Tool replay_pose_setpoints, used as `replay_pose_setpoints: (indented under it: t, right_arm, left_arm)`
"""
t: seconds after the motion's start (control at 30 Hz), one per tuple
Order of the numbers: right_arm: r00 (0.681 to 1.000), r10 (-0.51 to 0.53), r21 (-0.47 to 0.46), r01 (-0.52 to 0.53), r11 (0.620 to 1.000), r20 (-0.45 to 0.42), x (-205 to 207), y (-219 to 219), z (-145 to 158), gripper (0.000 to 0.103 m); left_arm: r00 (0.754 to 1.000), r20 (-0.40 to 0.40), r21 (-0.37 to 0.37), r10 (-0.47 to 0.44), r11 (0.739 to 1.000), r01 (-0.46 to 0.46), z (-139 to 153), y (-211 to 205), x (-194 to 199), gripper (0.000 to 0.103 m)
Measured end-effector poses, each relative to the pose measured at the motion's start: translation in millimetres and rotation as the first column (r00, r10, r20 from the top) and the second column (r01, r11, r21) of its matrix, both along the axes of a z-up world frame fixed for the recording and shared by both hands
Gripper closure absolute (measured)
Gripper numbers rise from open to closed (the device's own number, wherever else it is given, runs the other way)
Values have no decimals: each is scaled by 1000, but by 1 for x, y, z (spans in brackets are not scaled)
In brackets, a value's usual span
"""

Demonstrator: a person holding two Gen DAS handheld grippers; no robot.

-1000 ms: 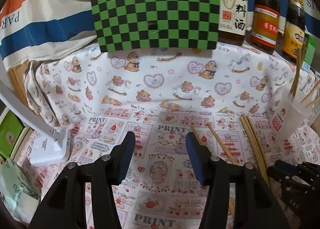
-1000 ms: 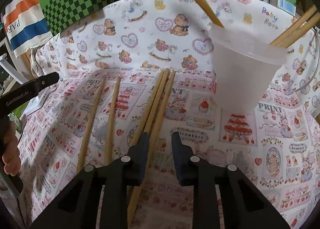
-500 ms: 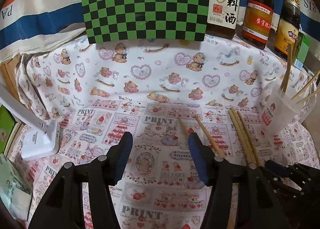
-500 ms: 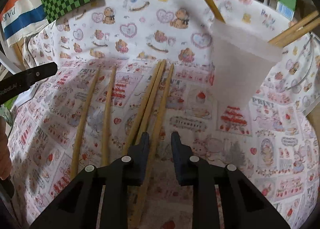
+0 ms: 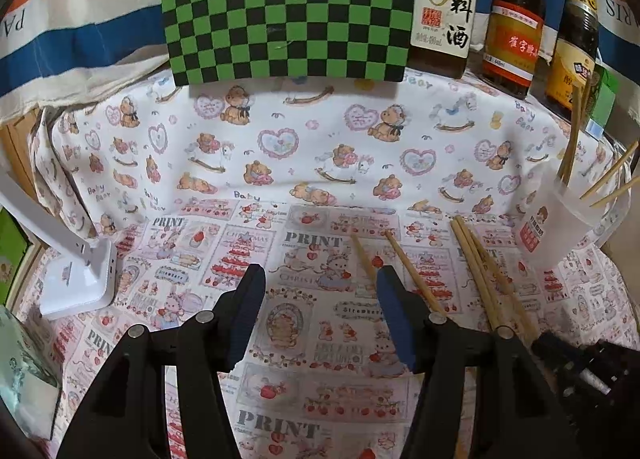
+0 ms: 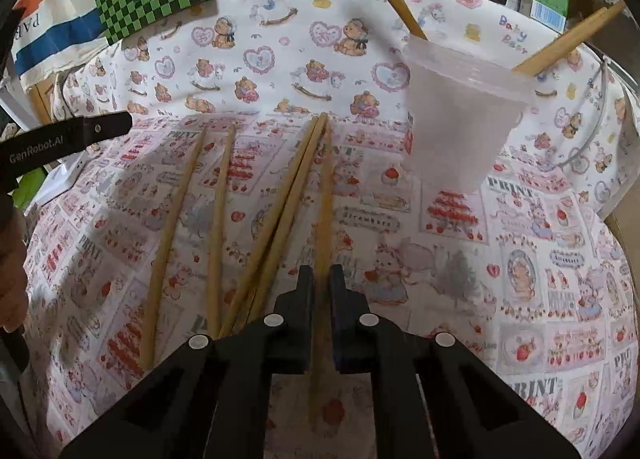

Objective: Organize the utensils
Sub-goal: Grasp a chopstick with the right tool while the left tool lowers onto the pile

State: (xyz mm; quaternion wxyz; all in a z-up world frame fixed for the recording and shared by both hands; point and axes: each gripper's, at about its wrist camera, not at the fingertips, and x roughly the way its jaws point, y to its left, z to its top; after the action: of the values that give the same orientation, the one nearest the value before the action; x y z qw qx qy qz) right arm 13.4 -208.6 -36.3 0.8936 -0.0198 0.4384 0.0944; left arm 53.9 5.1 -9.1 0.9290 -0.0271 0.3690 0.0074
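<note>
Closing in over the last moment, my right hand-held gripper now pinches one chopstick lying on the cloth-covered desk, just right of a touching pair. My left hand-held gripper hangs with jaws apart, nothing between them. Other chopsticks stand in the plastic cup.

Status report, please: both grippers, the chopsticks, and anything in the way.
Right gripper just closed on one chopstick. Left gripper open, empty. Four chopsticks loose on cloth; cup holds others. Path clear.
</note>
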Motion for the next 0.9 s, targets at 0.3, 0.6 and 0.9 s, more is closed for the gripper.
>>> replay_pose_setpoints:
  t: [0.3,0.6,0.9]
  right_arm:
    - [905,-99,133,48,990,413,-41,-33,60,95]
    - [845,-90,166,1,986,527,-58,-46,83,95]
    - [842,-104,216,-16,976,529,-61,-55,87,95]
  left_arm:
    - [998,-55,-61,-42,997,38,-13,-2,8,47]
    - [962,-228,-160,-150,981,115,-41,-23,47,68]
    - [936,-343,-103,-84,993,51,-47,-36,76,92]
